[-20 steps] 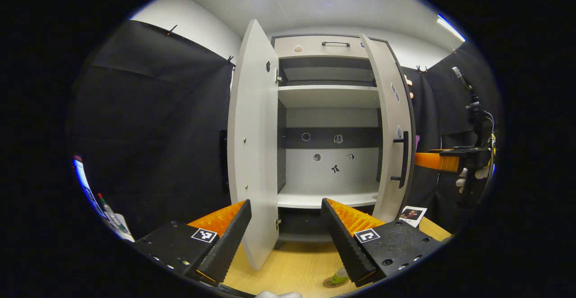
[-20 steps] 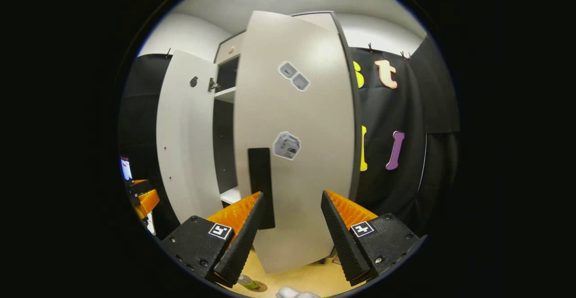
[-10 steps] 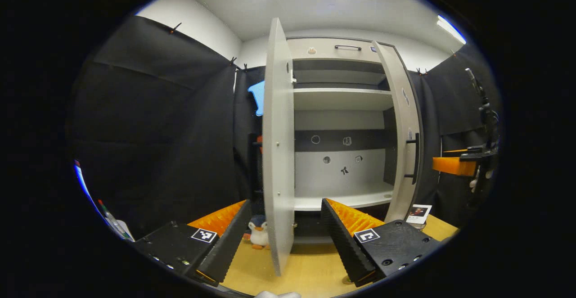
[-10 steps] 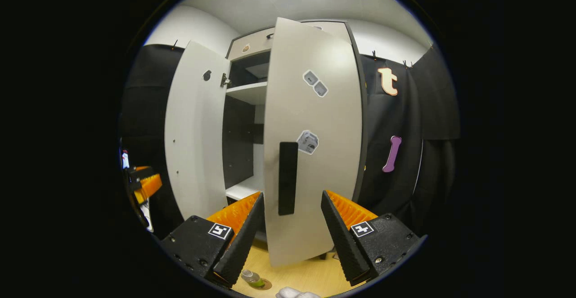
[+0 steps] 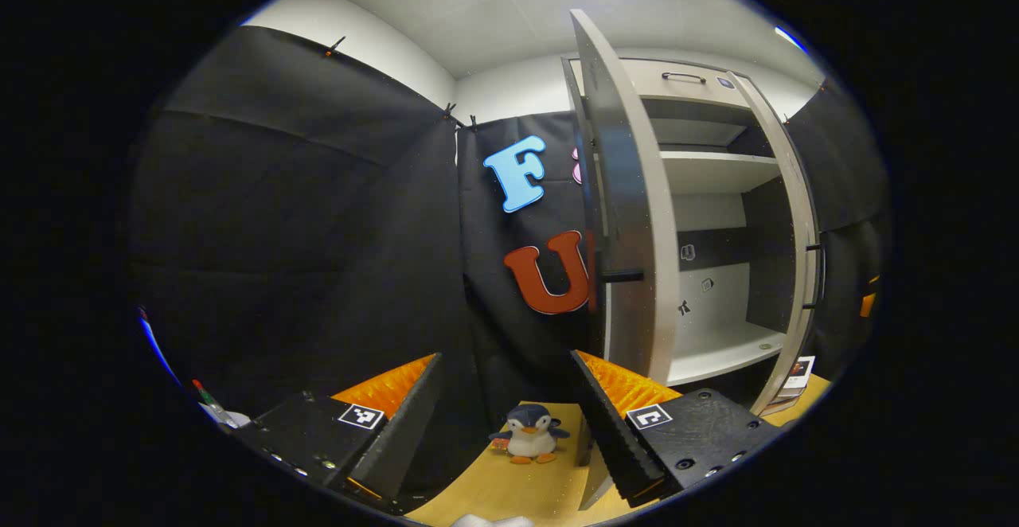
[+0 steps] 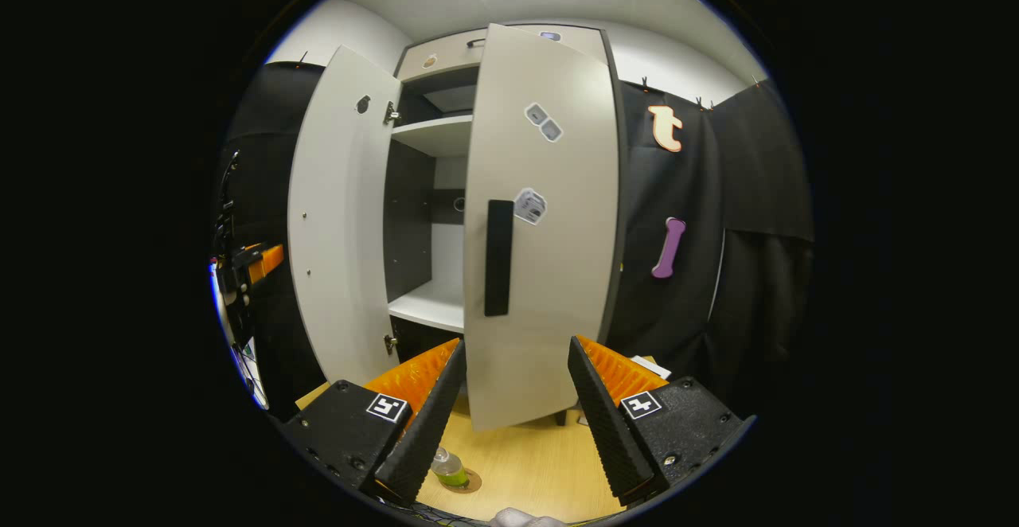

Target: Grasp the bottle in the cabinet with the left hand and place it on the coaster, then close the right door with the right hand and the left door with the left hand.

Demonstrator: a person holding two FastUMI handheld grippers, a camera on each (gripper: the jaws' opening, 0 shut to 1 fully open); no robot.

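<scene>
Bottle point(image 6: 450, 468): small, clear, green liquid in the lower part, pale cap. It stands upright on a round brown coaster point(image 6: 464, 482) on the wooden tabletop point(image 6: 525, 471), bottom centre of the right gripper view, just right of that gripper's left finger and partly hidden by it.

Cabinet point(image 6: 434, 153): pale grey with dark inner sides, both doors open. In the right gripper view the lower shelf point(image 6: 430, 304) and upper shelf point(image 6: 434, 133) are bare as far as they show. The right door point(image 6: 541, 224) hangs partly swung in at frame centre, outer face toward the camera, with a black vertical handle point(image 6: 499, 258) and small stickers. The left door point(image 6: 338, 216) stands wide at centre left, inner face showing.

Right gripper point(image 6: 509, 400): fingers spread apart, holding nothing, lower edge of the right door between them but farther off. Whether anything touches the door, cannot tell.

Left gripper view: left door point(image 5: 625, 193) seen nearly edge-on at centre right, its dark handle point(image 5: 621, 275) sticking out to the left. Cabinet back panel carries small stickers point(image 5: 689, 253). A small penguin plush point(image 5: 529, 434) sits on the tabletop at bottom centre, and a photo card point(image 5: 800, 372) stands at lower right near the right door's foot.

Left gripper point(image 5: 505, 411): fingers wide apart, empty; it also appears at far left of the right gripper view point(image 6: 263, 260).
</scene>
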